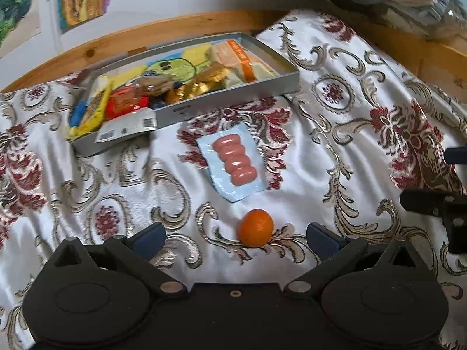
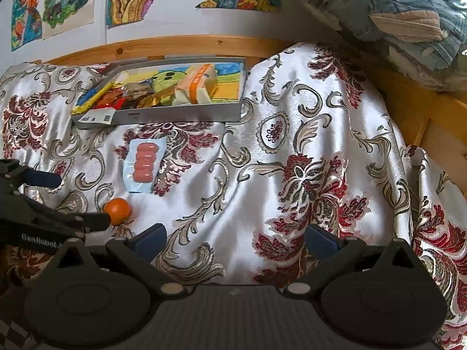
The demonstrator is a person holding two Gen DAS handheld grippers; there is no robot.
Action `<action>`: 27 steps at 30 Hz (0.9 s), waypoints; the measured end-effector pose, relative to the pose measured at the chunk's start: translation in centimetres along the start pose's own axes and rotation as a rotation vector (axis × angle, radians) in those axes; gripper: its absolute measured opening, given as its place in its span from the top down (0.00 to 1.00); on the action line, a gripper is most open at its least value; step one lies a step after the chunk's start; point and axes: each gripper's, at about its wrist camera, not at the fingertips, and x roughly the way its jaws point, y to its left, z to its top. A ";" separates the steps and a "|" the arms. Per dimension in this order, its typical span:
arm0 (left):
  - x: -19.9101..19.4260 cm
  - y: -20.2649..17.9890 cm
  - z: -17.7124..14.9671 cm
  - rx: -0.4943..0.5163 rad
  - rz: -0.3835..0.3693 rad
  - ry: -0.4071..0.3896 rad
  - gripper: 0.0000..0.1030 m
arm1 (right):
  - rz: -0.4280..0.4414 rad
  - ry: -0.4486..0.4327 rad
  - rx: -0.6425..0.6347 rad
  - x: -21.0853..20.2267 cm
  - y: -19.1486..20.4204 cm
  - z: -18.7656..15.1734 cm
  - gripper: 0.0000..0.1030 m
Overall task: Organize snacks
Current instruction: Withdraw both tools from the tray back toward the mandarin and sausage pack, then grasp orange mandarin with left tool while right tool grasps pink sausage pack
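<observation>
Shiny patterned bedcover (image 1: 335, 134) carries one round orange (image 1: 256, 232), between the spread fingers of the left gripper (image 1: 235, 239). One sausage pack (image 1: 232, 162) lies before the grey box (image 1: 233, 99). Right gripper (image 2: 235, 240) gapes, empty.

The wrappers crowded in the grey box (image 1: 233, 94) overlap so their print is unreadable, the wall drawings (image 2: 70, 3) are cropped by the frame, and the left gripper (image 2: 84, 201) hides part of the orange (image 2: 118, 210).

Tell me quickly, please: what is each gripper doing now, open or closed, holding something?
Left gripper: open, holding nothing; the orange lies between its fingertips.
Right gripper: open, holding nothing, over the patterned cloth.
</observation>
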 end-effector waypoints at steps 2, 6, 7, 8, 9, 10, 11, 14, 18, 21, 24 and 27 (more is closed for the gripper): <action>0.6 -0.5 0.0 0.016 -0.002 0.006 0.01 | -0.005 0.000 0.008 0.2 -0.2 -0.1 0.00; 1.7 -1.3 0.1 0.034 -0.017 0.017 0.01 | 0.003 -0.012 0.021 0.3 -0.4 0.0 0.00; 2.0 -1.5 0.2 0.039 -0.019 0.020 0.01 | 0.008 -0.017 0.025 0.3 -0.4 0.0 0.00; 2.3 -1.6 0.2 0.044 -0.017 0.023 0.01 | 0.013 -0.021 0.027 0.4 -0.5 0.0 0.00; 2.6 -1.7 0.2 0.048 -0.014 0.027 0.01 | 0.018 -0.026 0.029 0.4 -0.5 -0.1 0.00; 2.9 -1.8 0.3 0.049 -0.008 0.033 0.01 | 0.019 -0.030 0.032 0.4 -0.4 -0.1 0.00; 3.1 -1.8 0.3 0.047 -0.006 0.037 0.01 | 0.021 -0.034 0.033 0.5 -0.4 -0.1 0.00; 3.6 -1.3 0.4 0.019 -0.024 0.035 0.04 | 0.027 -0.042 0.038 0.8 -0.4 -0.1 0.00; 4.1 -0.6 0.4 -0.006 -0.064 0.044 0.15 | 0.060 -0.052 0.043 1.5 -0.2 0.0 0.00; 4.6 -0.2 0.4 -0.023 -0.098 0.064 0.27 | 0.100 -0.059 0.008 2.4 0.5 0.2 0.00; 4.9 0.3 0.4 -0.040 -0.116 0.078 0.41 | 0.121 -0.076 -0.049 3.4 1.4 0.5 0.00; 5.3 0.8 0.3 -0.047 -0.122 0.094 0.54 | 0.141 -0.083 -0.072 4.4 1.8 0.8 0.00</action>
